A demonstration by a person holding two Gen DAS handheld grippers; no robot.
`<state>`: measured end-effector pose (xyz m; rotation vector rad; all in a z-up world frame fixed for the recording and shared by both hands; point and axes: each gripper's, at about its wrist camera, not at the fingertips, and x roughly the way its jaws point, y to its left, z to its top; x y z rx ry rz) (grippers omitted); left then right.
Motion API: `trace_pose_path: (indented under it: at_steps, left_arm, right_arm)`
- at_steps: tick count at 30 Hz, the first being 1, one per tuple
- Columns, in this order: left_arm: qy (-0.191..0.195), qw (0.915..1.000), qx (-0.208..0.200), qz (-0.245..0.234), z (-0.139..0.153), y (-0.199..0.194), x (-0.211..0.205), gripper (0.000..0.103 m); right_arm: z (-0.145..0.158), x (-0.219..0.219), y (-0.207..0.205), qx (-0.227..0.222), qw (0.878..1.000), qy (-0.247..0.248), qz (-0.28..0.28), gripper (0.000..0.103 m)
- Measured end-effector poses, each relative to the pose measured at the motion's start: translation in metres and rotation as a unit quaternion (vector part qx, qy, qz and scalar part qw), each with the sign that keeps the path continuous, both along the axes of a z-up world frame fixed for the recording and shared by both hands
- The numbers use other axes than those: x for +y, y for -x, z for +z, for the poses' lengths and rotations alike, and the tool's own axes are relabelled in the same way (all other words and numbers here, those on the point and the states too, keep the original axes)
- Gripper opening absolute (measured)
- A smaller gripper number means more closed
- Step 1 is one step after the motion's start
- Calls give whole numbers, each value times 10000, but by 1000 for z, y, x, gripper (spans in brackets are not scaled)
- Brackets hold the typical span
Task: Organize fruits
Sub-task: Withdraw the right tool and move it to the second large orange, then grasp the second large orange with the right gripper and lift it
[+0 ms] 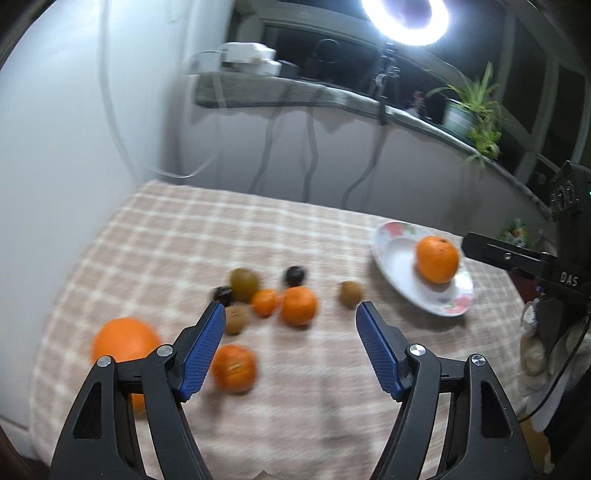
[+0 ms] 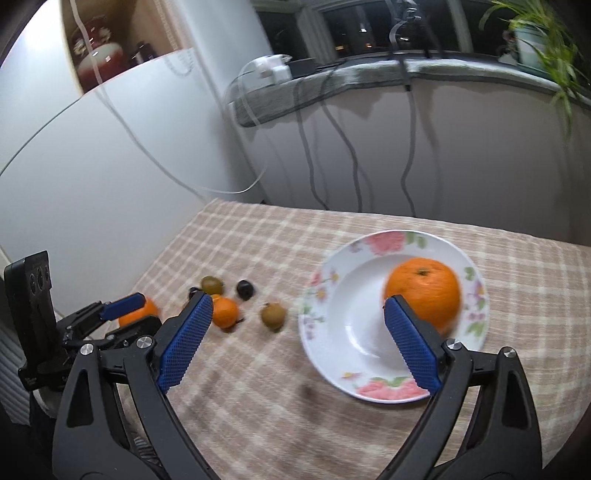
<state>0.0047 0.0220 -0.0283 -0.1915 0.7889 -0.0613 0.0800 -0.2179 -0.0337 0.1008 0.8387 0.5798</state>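
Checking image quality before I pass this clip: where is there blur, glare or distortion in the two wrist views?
Left wrist view: the ring light blows out to white glare at the top; the loose fruit is smeared by motion blur; the left gripper stays sharp. Right wrist view: no glare; the plate and orange are softly blurred; the windowsill bows from fisheye distortion.

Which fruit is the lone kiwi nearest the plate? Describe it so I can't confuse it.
Start at the floral plate holding the big orange. Just off its left rim, alone on the checked cloth, sits the brown kiwi. Unlike the other kiwis, it touches no other fruit and lies apart from the cluster.
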Motion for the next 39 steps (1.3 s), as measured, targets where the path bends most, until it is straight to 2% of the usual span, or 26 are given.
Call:
trace_pose_path:
  at_steps: [7, 17, 27, 36, 39]
  left_arm:
    - [-61, 9985, 79, 530, -10, 28, 36, 74]
    - [82, 9942, 233, 1043, -27, 49, 74, 74]
    - [570, 9913, 401, 1117, -46, 49, 99, 74]
    - [732, 9908, 483, 1033, -55, 46, 103, 74]
    - [740, 9909, 503, 1005, -58, 45, 102, 74]
  right_arm:
    - [1, 38, 7, -38, 9987, 27, 498, 96]
    - [-6, 99, 14, 82, 9919, 40, 1264, 96]
    - [-26, 168, 18, 416, 9798, -46, 1954, 96]
    - [-51, 218, 20, 842, 9675, -104, 2383, 96]
    - [-59, 229, 19, 1045, 9627, -204, 2487, 93]
